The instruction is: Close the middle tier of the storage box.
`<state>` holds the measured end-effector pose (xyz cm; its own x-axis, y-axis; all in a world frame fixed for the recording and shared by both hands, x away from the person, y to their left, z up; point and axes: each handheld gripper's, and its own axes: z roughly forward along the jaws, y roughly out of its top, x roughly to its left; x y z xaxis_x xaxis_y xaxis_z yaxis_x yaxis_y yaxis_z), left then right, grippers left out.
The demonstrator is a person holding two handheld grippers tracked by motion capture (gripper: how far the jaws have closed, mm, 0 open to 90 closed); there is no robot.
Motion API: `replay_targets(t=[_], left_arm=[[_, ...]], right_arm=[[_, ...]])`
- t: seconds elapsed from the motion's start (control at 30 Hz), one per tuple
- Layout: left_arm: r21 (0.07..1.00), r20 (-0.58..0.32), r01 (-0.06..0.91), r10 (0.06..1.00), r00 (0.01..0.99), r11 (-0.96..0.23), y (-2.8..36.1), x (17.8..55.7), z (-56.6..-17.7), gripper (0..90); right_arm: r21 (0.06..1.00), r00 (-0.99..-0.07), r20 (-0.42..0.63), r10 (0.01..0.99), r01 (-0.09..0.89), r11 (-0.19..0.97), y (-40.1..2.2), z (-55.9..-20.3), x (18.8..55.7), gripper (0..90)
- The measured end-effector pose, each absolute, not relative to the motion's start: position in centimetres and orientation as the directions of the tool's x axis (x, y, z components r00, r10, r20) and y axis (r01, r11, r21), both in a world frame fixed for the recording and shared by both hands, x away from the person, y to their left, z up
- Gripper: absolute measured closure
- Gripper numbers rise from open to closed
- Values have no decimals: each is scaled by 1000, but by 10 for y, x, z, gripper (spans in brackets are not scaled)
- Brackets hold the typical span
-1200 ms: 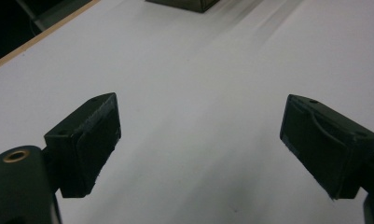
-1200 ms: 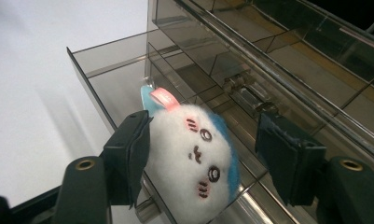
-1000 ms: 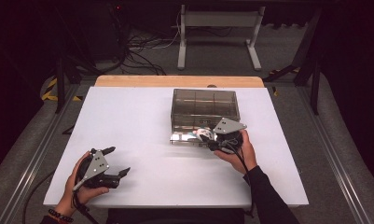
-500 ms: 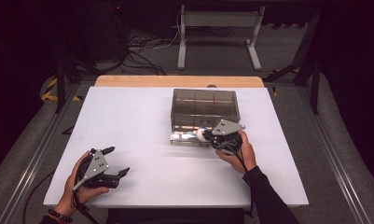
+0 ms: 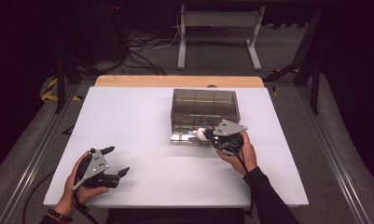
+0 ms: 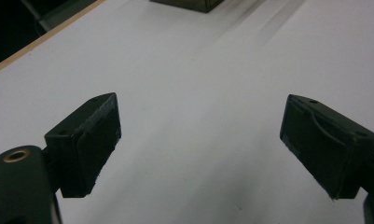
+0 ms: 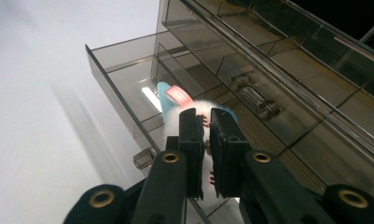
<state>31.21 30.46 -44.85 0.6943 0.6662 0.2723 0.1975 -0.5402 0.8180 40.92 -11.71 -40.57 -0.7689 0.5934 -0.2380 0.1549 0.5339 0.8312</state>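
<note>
One soft toy (image 7: 184,114) pinched in right gripper (image 7: 205,140), jaws just closed, over open drawer (image 7: 124,74); left gripper (image 6: 198,140) wide open, empty, idle away from drawer.

White table (image 5: 142,121) was brightly and evenly lit from above, surroundings at the frame edges lay near black, soft shadows, glare streaked the smoky drawer box (image 7: 278,60) (right gripper view), near jaws slightly out of focus, high view grainy.

A white fluffy toy (image 7: 184,116) with blue and pink parts, perhaps ears, sits in the open drawer (image 7: 124,79).
</note>
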Motion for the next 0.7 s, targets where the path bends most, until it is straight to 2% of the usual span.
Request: replay_targets(t=[0.27, 0.7], left_arm=[[819, 276, 195, 668, 691, -540, 306, 311, -447, 136], [818, 278, 194, 669, 689, -541, 307, 310, -447, 137]], right_arm=[[853, -740, -251, 624, 135, 503, -126, -396, 391, 865], [879, -718, -241, 653, 124, 461, -139, -394, 373, 779]])
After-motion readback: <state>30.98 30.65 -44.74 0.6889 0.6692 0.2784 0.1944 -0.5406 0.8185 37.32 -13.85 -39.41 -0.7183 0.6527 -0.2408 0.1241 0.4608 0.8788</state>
